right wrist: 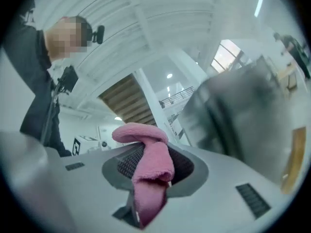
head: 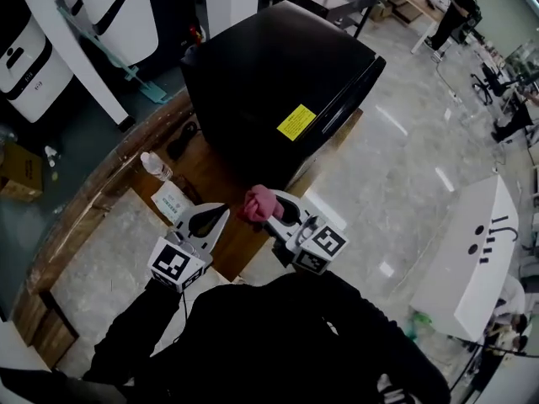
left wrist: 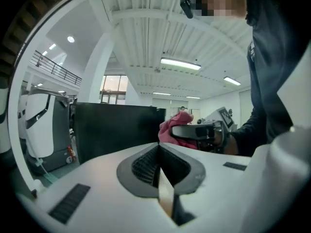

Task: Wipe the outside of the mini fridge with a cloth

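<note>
The black mini fridge (head: 274, 74) stands on a wooden platform, a yellow label (head: 296, 122) on its near side; it shows as a dark box (left wrist: 114, 130) in the left gripper view and a blurred dark slab (right wrist: 243, 115) in the right gripper view. My right gripper (head: 271, 212) is shut on a pink cloth (head: 258, 202), just short of the fridge's near lower corner. The cloth (right wrist: 148, 171) bulges out between its jaws (right wrist: 146, 198). My left gripper (head: 216, 216) is shut and empty, beside the right one; its view (left wrist: 163, 178) looks at the fridge and the cloth (left wrist: 176, 123).
On the wooden platform (head: 93, 200) left of the fridge lie a plastic bottle (head: 155, 167), a white packet (head: 171, 200) and a dark object (head: 180, 140). White machines (head: 50, 40) stand at the far left, a white table (head: 472, 251) at the right. Polished floor (head: 404, 158) surrounds the platform.
</note>
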A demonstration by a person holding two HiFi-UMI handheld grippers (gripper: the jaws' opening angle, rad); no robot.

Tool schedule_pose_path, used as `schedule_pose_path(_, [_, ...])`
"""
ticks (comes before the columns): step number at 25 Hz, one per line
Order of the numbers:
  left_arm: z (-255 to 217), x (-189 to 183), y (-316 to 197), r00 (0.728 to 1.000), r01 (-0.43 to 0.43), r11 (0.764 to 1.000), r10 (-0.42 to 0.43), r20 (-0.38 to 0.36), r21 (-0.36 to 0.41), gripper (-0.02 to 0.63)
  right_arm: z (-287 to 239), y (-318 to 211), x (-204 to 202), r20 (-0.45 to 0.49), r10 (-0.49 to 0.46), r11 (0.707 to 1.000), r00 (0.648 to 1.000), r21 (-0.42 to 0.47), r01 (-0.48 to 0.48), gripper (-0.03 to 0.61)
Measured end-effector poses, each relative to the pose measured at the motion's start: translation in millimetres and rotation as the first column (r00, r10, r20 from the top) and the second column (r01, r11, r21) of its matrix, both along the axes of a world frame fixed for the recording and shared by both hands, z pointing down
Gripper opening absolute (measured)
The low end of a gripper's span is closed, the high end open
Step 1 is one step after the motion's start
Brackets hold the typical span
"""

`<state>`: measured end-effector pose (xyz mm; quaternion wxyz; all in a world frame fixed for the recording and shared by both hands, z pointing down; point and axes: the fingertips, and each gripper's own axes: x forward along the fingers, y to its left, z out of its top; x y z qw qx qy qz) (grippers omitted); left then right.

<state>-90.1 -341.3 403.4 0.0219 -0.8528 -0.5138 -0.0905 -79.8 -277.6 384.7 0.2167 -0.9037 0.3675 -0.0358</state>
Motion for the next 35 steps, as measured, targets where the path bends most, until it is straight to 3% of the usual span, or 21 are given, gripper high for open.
schedule_pose_path(6, [-16,-61,102,0.998,-0.047,0.997,0.051,0.048,-0.066,0.006,-6,95,-66,-0.062,-0.013,0.984,0.998,-0.176,0.002,0.123])
schedule_pose_path(10, [-23,-91,185,0.996,-0.072,0.993,0.076,0.046,-0.088,0.006,-8,183,-97,-0.055,0.035,0.979,0.998,-0.2,-0.045,0.123])
schedule_pose_path(15, [-18,-128,287,0.991,-0.136,0.99,0.136,0.017,-0.038,0.006,-15,282,-125,-0.069,0.062,0.969,0.996,-0.234,-0.076,0.123])
schedule_pose_path(22, [-16,-149,423,0.977,-0.215,0.975,0.215,-0.014,-0.057,0.006,-15,403,-153,-0.062,0.155,0.954,0.986,-0.25,-0.166,0.123])
schedule_pose_path(28, [-12,-131,493,0.961,-0.277,0.959,0.277,-0.008,-0.056,0.006,-9,484,-147,-0.052,0.253,0.938,0.966,-0.232,-0.258,0.123])
schedule_pose_path(35, [10,-65,554,0.946,-0.323,0.945,0.324,0.014,-0.05,0.006,1,547,-84,-0.055,0.272,0.934,0.961,-0.226,-0.277,0.123])
